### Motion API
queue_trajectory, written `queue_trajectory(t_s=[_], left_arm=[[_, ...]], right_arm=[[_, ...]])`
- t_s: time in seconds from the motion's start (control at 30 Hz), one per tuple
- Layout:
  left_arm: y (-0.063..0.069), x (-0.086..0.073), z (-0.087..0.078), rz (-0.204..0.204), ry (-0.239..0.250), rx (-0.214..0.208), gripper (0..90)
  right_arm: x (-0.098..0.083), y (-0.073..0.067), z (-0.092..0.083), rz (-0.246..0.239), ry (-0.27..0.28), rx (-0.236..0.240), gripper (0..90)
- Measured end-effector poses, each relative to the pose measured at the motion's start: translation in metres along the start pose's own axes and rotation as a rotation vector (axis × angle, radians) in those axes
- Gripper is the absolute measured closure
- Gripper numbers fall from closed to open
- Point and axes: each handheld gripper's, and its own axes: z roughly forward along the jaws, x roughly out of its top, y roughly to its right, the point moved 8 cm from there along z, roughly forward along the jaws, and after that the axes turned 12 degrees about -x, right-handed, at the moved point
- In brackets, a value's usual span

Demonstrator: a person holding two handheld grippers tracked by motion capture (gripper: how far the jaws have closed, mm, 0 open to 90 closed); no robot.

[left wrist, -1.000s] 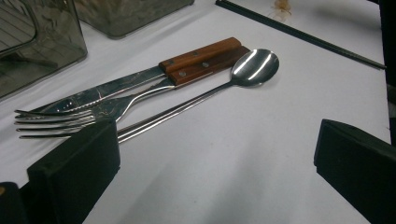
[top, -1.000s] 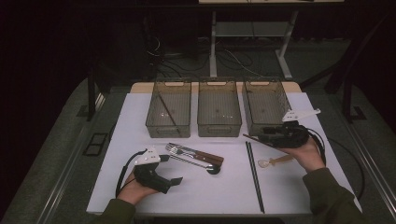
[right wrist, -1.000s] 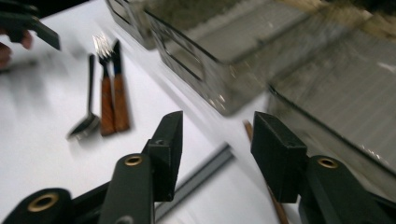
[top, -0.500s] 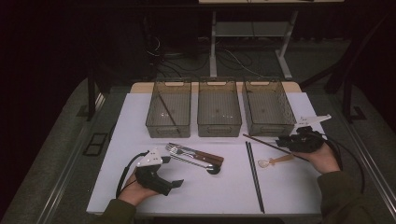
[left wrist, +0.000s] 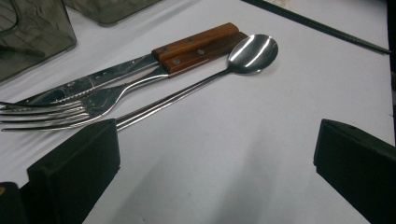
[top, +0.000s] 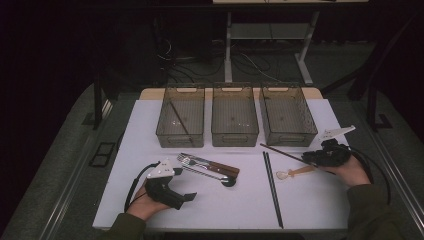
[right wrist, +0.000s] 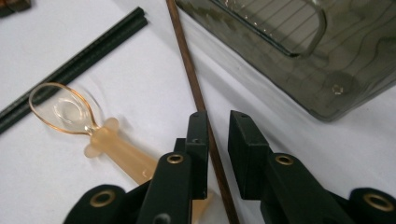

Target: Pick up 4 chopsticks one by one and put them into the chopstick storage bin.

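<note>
A dark room, a white table top (top: 220,210), and three smoky plastic bins (top: 235,120) lined up along its far edge. At three o'clock on the table the right gripper (right wrist: 217,135) is down low over a thin brown chopstick (right wrist: 189,70), its jaws having just been closing and now nearly together, the stick running up between them; whether the pads are pressing it yet I cannot tell. That stick lies slanted from just in front of the right-hand bin (right wrist: 299,51) toward the hand, crossing beside a clear amber spoon (right wrist: 88,128), with a pair of black chopsticks (top: 272,187) at its nine o'clock. Over at seven o'clock the left gripper (top: 167,187) rests on the table, jaws wide apart and holding nothing, looking at a fork (left wrist: 70,109), a wooden-handled knife (left wrist: 140,58) and a steel spoon (left wrist: 252,49) bunched together. The brown stick looks light, stiff and smooth, likely to roll or pivot in the pinch, so I'd say grip it squarely across, nearer its middle than this end.
</note>
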Motion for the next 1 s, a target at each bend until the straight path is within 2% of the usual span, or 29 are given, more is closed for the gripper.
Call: queue_trajectory(t_s=[0.2, 0.67, 0.87, 1.0], left_arm=[[-0.0001, -0.0005, 0.0003, 0.0, -0.002, 0.002, 0.0], [0.0001, -0.0012, 0.0008, 0.0, -0.009, 0.001, 0.0], [-0.0002, -0.0012, 0.001, -0.001, -0.009, 0.0, 0.0], [-0.0001, -0.0012, 0.0009, -0.001, -0.01, 0.0, 0.0]], right_arm=[[-0.0025, -0.0021, 0.0074, -0.033, -0.028, 0.005, 81.4], [-0.0031, -0.0031, 0.0081, -0.107, -0.017, -0.006, 84.1], [-0.0027, -0.004, 0.0081, -0.158, -0.004, -0.004, 84.8], [-0.0028, -0.004, 0.0076, -0.175, -0.002, 0.012, 85.2]])
